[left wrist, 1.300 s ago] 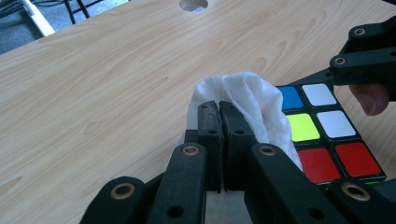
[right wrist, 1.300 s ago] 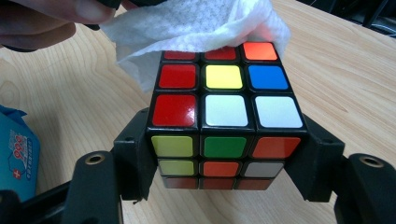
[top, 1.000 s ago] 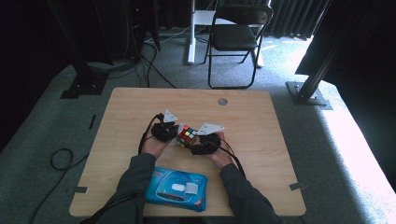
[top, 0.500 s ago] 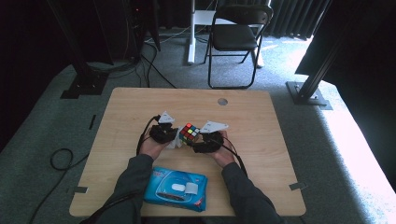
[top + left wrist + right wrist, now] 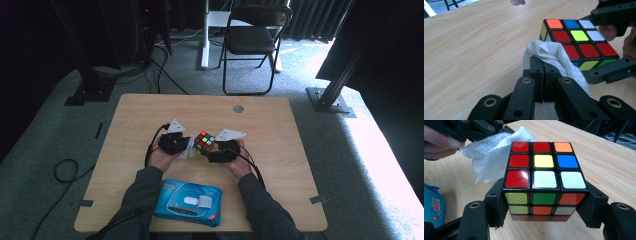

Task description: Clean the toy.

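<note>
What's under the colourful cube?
The cube is clamped between the right gripper's jaws, with the wooden table below it. Its bottom face is hidden, so whether it rests on the table cannot be told. The white wipe lies beside it, pinched by the left gripper.

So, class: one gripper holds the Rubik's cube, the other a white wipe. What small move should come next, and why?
Probably slide the left gripper, shut on the white wipe, across the Rubik's cube top face. The wipe lies only on that face's near edge, and the right gripper clamps the cube's sides, leaving the top exposed.
</note>
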Motion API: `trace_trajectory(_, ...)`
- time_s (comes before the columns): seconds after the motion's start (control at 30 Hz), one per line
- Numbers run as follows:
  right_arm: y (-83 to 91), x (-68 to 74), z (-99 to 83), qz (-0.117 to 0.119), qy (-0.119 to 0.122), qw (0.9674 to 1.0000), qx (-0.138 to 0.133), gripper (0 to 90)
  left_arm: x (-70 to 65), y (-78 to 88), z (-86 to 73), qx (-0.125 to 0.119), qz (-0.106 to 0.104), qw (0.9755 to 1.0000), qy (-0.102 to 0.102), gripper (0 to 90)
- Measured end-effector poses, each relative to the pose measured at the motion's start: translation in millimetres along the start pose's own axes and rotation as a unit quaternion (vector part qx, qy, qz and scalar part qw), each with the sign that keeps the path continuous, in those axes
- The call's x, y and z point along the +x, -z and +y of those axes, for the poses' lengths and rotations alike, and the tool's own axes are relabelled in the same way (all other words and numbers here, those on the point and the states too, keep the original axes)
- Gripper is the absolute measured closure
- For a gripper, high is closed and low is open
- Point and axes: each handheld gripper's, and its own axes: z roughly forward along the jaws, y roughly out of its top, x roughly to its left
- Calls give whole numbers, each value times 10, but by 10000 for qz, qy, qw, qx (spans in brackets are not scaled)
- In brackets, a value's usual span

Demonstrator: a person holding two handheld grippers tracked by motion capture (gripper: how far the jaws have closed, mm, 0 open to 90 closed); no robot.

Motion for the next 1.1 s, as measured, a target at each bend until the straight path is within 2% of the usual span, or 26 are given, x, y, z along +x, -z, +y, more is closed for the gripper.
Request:
trace_trajectory(0.2,4,-2,-12,5,-27,10000,24,343,6,9,25,-62,-16,10000,-5,885)
trace_trajectory(0.4,-44,79,-17,132,154,9997,122,343,15,19,89,-124,-18,9999,-9,885)
trace_trajectory(0.77,-68,170,14,395,359,9985,117,343,66,11,68,-165,1,9998,74,885)
trace_trajectory(0.97,-51,171,35,388,300,9988,36,343,83,-43,6,15,32,10000,69,885)
trace_trajectory(1.1,-29,148,56,382,298,9988,6,343,93,-90,-63,101,-30,9999,117,885)
